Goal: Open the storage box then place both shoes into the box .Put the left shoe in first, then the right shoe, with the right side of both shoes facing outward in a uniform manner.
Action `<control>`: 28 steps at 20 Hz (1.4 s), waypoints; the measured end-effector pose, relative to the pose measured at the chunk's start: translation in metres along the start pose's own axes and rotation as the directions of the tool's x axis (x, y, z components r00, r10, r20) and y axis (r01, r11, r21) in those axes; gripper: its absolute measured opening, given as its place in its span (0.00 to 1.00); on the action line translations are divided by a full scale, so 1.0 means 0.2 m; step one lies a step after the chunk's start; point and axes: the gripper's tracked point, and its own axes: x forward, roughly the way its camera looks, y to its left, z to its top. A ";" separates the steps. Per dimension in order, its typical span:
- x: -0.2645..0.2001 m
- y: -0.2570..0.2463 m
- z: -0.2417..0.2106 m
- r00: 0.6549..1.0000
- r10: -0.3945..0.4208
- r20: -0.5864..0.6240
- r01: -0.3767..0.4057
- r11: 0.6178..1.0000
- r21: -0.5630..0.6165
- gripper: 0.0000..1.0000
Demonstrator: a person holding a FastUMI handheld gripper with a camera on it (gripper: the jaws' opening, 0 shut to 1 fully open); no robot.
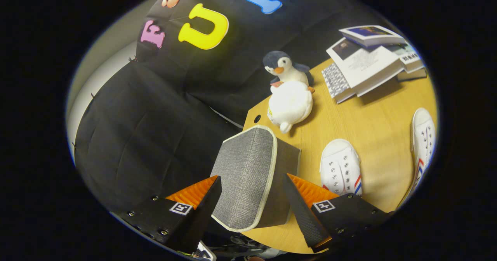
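Observation:
The grey fabric storage box [248, 156] with pale piping stands with its lid down at the near corner of the wooden table [372, 125]. My gripper [252, 177] is open and hovers over the box, one finger at each flank; I cannot tell whether they touch it. A white lace-up shoe [341, 167] with red and blue stripes lies just past the right finger, toe pointing away. A second white shoe [423, 136] lies further right on the table.
A penguin plush [286, 68] and a round white plush [290, 103] sit beyond the box near the table's back edge. A stack of books [369, 59] lies further back on the right. Black cloth wall rises behind and left of the table.

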 end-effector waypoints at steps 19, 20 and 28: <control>0.12 0.28 -0.03 0.902 0.423 -0.089 -0.382 0.876 0.293 0.96; 0.13 0.30 -0.04 0.898 0.427 -0.105 -0.382 0.876 0.294 0.96; 0.18 0.72 0.09 0.858 0.499 -0.122 -0.469 0.859 0.206 0.92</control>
